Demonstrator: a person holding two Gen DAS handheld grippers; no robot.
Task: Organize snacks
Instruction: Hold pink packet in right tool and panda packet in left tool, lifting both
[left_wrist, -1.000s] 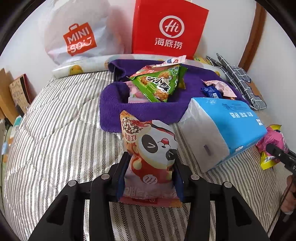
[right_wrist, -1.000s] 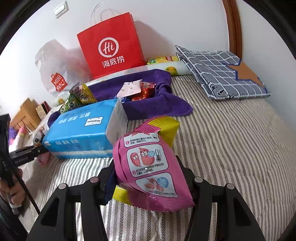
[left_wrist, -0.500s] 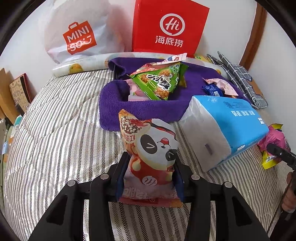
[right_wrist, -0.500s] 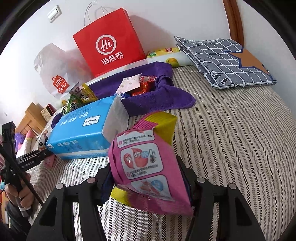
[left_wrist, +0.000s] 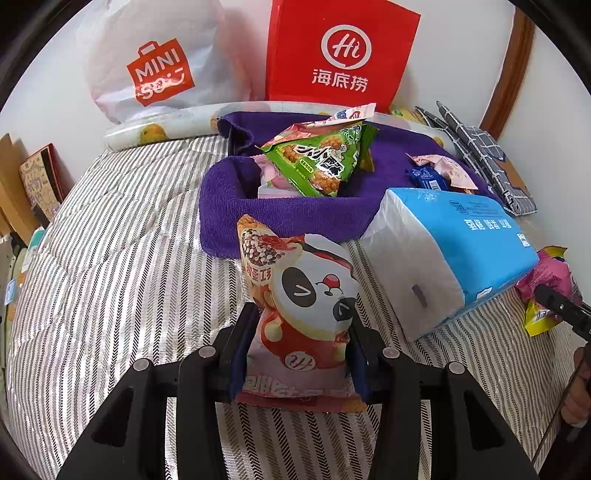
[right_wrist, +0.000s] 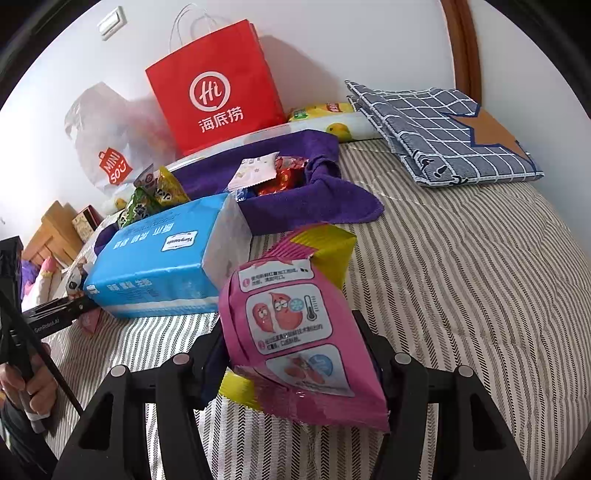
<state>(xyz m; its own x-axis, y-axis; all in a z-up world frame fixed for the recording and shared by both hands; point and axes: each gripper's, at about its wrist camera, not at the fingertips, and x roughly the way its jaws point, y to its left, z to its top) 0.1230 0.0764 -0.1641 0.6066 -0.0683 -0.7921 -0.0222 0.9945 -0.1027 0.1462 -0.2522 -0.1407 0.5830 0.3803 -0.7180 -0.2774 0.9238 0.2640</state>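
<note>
My left gripper (left_wrist: 299, 347) is shut on a panda-print snack bag (left_wrist: 295, 295), held upright above the striped bedspread. My right gripper (right_wrist: 295, 350) is shut on a pink and yellow snack bag (right_wrist: 295, 325), tilted to the left. Ahead lies a purple towel (left_wrist: 258, 206) shaped into a nest, with a green snack bag (left_wrist: 321, 162) and several small packets in it. In the right wrist view the towel (right_wrist: 314, 206) holds a white packet (right_wrist: 255, 171) and red sweets. The pink bag (left_wrist: 550, 280) and the right gripper's tip show at the right edge of the left wrist view.
A blue tissue pack (left_wrist: 454, 254) lies between the two grippers, in front of the towel. A red paper bag (left_wrist: 340, 55) and a white plastic bag (left_wrist: 155, 70) lean on the wall. A folded checked cloth (right_wrist: 443, 136) lies at the back right. A hand (right_wrist: 26, 384) holds the left gripper.
The pink bag in my right gripper has tipped a little further left and the view has rolled slightly. The left gripper and its panda bag have stayed put.
</note>
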